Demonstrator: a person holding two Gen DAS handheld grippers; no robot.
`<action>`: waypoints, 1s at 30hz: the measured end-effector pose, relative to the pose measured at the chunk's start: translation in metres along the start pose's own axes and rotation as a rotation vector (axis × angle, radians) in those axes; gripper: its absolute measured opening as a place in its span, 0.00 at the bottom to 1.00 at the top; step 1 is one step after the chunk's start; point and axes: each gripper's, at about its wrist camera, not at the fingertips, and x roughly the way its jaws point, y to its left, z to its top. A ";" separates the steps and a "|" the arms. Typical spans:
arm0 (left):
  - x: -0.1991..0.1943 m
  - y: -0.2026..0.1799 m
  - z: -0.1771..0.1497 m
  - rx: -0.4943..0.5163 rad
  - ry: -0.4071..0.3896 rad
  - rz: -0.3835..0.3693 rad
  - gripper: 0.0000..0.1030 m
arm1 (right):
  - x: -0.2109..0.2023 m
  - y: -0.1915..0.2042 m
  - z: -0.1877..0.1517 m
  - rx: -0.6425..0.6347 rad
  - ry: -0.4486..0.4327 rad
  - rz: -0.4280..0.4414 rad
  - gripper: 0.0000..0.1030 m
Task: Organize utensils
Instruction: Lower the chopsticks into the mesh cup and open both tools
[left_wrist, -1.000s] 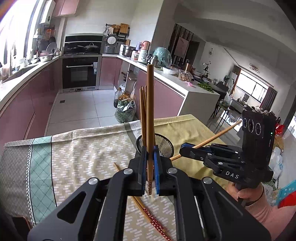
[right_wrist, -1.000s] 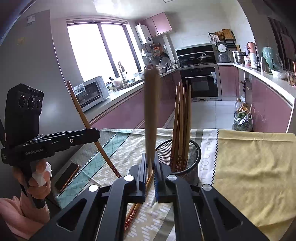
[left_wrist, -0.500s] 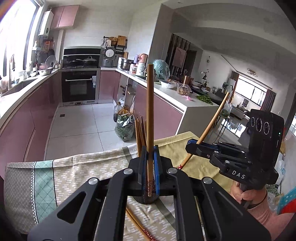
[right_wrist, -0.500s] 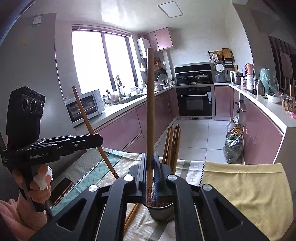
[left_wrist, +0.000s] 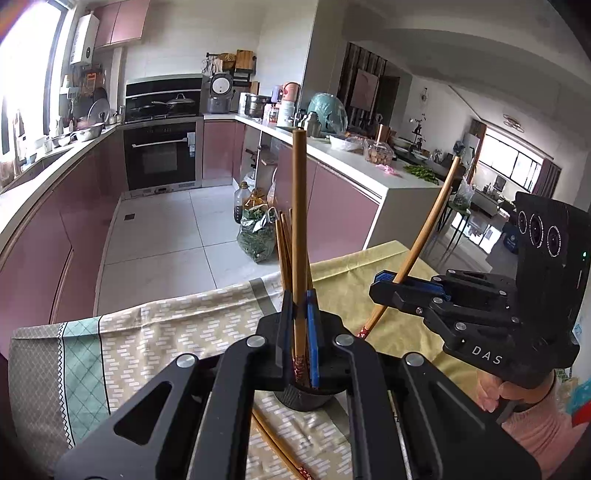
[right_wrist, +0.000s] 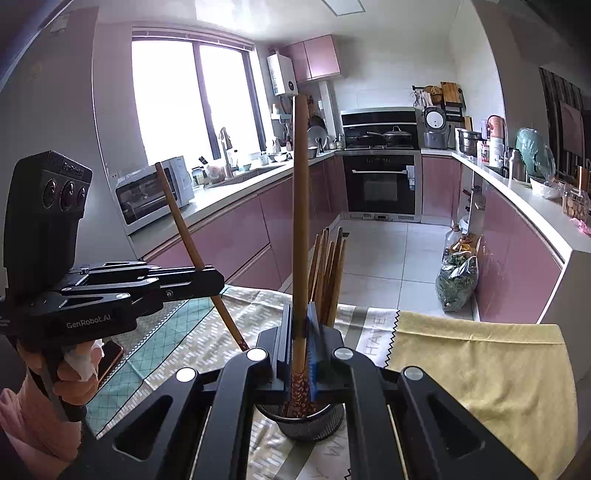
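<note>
My left gripper (left_wrist: 300, 325) is shut on a wooden chopstick (left_wrist: 298, 229), held upright with its red patterned tip over the black mesh holder (left_wrist: 304, 398). Several chopsticks (left_wrist: 283, 251) stand in the holder. My right gripper (right_wrist: 301, 332) is shut on another chopstick (right_wrist: 300, 206), also upright, its tip just above the holder's (right_wrist: 310, 421) rim. Each gripper shows in the other's view: the right gripper (left_wrist: 397, 286) and the left gripper (right_wrist: 207, 277), each with a tilted chopstick. More chopsticks (left_wrist: 280, 450) lie on the cloth below.
The table carries a patterned cloth (left_wrist: 155, 332) and a yellow cloth (right_wrist: 480, 362). A phone (right_wrist: 109, 356) lies on the table by the left hand. Kitchen counters, an oven (right_wrist: 380, 184) and a bag of greens (right_wrist: 456, 280) on the floor lie beyond the table edge.
Both grippers have tipped their chopsticks upright and moved in over the mesh holder, which now sits close under both sets of fingers. Both stayed shut.
</note>
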 end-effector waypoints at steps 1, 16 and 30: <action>0.004 0.000 -0.002 0.006 0.016 -0.003 0.07 | 0.003 -0.001 -0.001 0.001 0.013 0.001 0.06; 0.070 0.015 -0.013 0.041 0.223 -0.021 0.08 | 0.048 -0.009 -0.016 0.033 0.188 -0.007 0.06; 0.089 0.036 -0.017 -0.051 0.202 0.014 0.17 | 0.054 -0.026 -0.014 0.133 0.155 -0.023 0.16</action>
